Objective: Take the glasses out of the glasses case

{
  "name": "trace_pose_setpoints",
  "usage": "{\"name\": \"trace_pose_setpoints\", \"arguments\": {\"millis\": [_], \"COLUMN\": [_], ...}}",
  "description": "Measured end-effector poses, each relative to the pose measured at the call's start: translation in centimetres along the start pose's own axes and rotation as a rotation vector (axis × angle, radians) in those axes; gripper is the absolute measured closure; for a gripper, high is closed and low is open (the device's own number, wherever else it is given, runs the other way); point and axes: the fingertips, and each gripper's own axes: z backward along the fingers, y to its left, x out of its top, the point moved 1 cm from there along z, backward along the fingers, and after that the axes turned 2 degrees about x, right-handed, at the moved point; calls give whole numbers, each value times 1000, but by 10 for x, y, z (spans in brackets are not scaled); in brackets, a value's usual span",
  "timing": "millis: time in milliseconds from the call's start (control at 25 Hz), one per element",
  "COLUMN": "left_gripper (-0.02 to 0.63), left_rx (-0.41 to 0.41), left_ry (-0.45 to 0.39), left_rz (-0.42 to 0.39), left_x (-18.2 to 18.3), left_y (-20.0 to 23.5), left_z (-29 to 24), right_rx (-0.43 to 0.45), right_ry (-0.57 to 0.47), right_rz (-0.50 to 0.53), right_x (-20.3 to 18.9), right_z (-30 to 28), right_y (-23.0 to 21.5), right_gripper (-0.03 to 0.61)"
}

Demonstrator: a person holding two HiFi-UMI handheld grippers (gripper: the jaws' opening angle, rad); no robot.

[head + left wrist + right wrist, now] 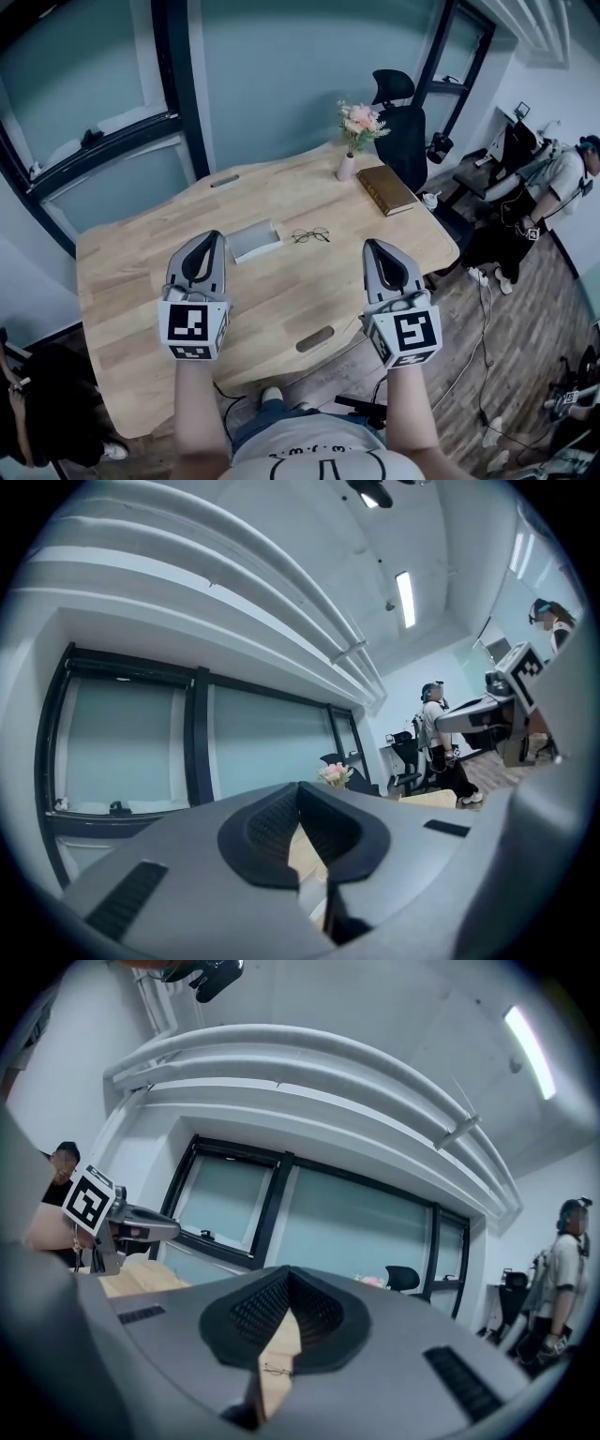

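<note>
1. Head view
   - Looks down on a wooden table [131, 281].
   - Finds the case [254, 240] lying flat near the middle.
   - Finds the glasses [310, 235] out on the wood just right of the case, not touching it.
   - Places the left tool [210, 236] on the near side of the case, slightly left, jaws pressed together and empty.
   - Places the right tool [372, 246] nearer than the case and well to its right, likewise closed on nothing.
   - Shows a vase [347, 167] of flowers beyond the case to the right, and a book [386, 189] farther right of the case again.

2. Left gripper view
   - Looks level along the left tool [302, 791]: pads met, only a thin slit between them, nothing gripped.
   - Catches the flowers [335, 773] just over the tips.
   - Catches the right tool [445, 721] toward the right edge.

3. Right gripper view
   - Looks level along the right tool [286, 1274]: jaws together, holding nothing.
   - Glimpses through the narrow slit a strip of table [281, 1330] with the glasses [275, 1369] lying on it.
   - Catches the left tool [172, 1230] at the left edge.
</note>
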Motion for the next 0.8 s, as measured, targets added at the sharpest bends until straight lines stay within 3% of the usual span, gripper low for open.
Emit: {"name": "trace_pose_setpoints", "arguments": {"millis": [800], "left_gripper": [598], "left_rx": [24], "left_ry": [-1], "left_rz": [-45], "left_x": [19], "left_y": [-20], "left_z": [15], "right_rx": [-4], "right_ry": [-44], "right_rz": [-36], "right_x": [3], "right_z": [21], "right_y": [-14], "right_gripper": [569]}}
